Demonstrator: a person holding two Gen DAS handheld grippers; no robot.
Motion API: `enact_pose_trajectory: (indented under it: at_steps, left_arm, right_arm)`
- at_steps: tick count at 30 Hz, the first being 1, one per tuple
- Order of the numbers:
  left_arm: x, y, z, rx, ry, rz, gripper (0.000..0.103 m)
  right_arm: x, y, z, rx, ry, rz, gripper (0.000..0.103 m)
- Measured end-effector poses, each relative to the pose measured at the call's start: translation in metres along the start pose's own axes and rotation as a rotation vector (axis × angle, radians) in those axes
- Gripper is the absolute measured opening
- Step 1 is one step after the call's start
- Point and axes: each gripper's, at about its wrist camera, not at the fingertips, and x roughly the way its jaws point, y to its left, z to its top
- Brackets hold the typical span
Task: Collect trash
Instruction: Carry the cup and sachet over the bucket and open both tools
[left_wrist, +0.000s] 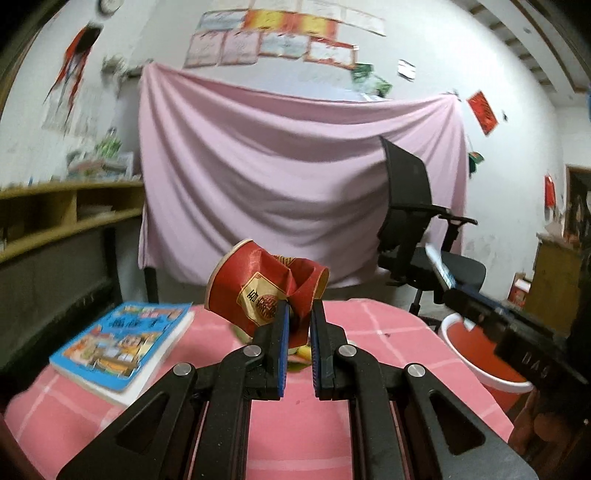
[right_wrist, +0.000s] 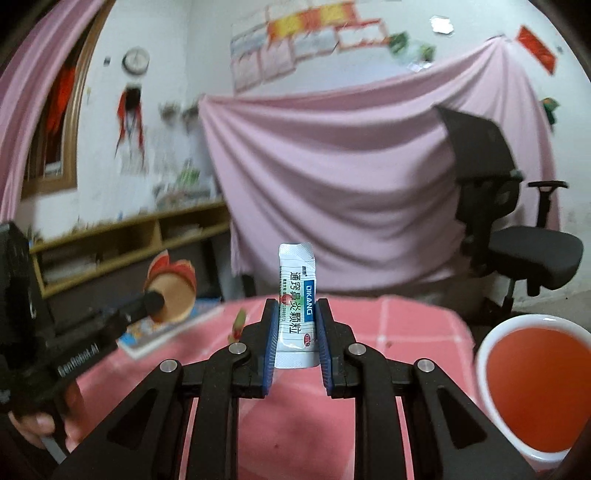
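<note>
My left gripper (left_wrist: 298, 314) is shut on a crushed red paper cup (left_wrist: 258, 288) and holds it above the pink checked table (left_wrist: 388, 332). The cup also shows in the right wrist view (right_wrist: 171, 291). My right gripper (right_wrist: 296, 314) is shut on a white sachet (right_wrist: 296, 306) with blue lettering, held upright above the table (right_wrist: 406, 325). A red bin with a white rim (right_wrist: 535, 384) stands low at the right of the table; it also shows in the left wrist view (left_wrist: 476, 354). A small piece of wrapper (right_wrist: 238, 325) lies on the table.
A blue picture book (left_wrist: 122, 339) lies at the table's left. A black office chair (left_wrist: 417, 229) stands behind the table at the right. A pink sheet (left_wrist: 295, 177) hangs on the back wall. Wooden shelves (left_wrist: 55, 210) run along the left.
</note>
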Motion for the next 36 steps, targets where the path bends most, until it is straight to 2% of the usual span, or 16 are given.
enact_pose_trajectory:
  at_steps: [4, 8, 12, 18, 24, 28, 36]
  left_arm:
    - [-0.003, -0.036, 0.009, 0.068, -0.053, -0.033, 0.008]
    - [0.008, -0.069, 0.018, 0.121, -0.065, -0.081, 0.008]
    - [0.025, -0.104, 0.027, 0.167, -0.062, -0.14, 0.008]
    - [0.065, -0.167, 0.028, 0.22, -0.012, -0.245, 0.008]
    - [0.107, -0.213, 0.019, 0.224, 0.095, -0.343, 0.008]
    - [0.133, -0.237, 0.014, 0.222, 0.198, -0.393, 0.008]
    - [0.172, -0.259, 0.006, 0.201, 0.378, -0.44, 0.008]
  right_arm:
    - [-0.024, -0.018, 0.005, 0.024, -0.113, -0.064, 0.018]
    - [-0.039, -0.048, 0.008, 0.093, -0.185, -0.148, 0.018]
    - [-0.051, -0.084, 0.008, 0.142, -0.206, -0.246, 0.018]
    - [-0.063, -0.132, 0.002, 0.253, -0.193, -0.38, 0.018]
    - [-0.07, -0.162, -0.009, 0.312, -0.152, -0.461, 0.019]
    - [-0.07, -0.176, -0.015, 0.341, -0.111, -0.491, 0.019]
    - [-0.068, -0.194, -0.028, 0.425, -0.042, -0.53, 0.02]
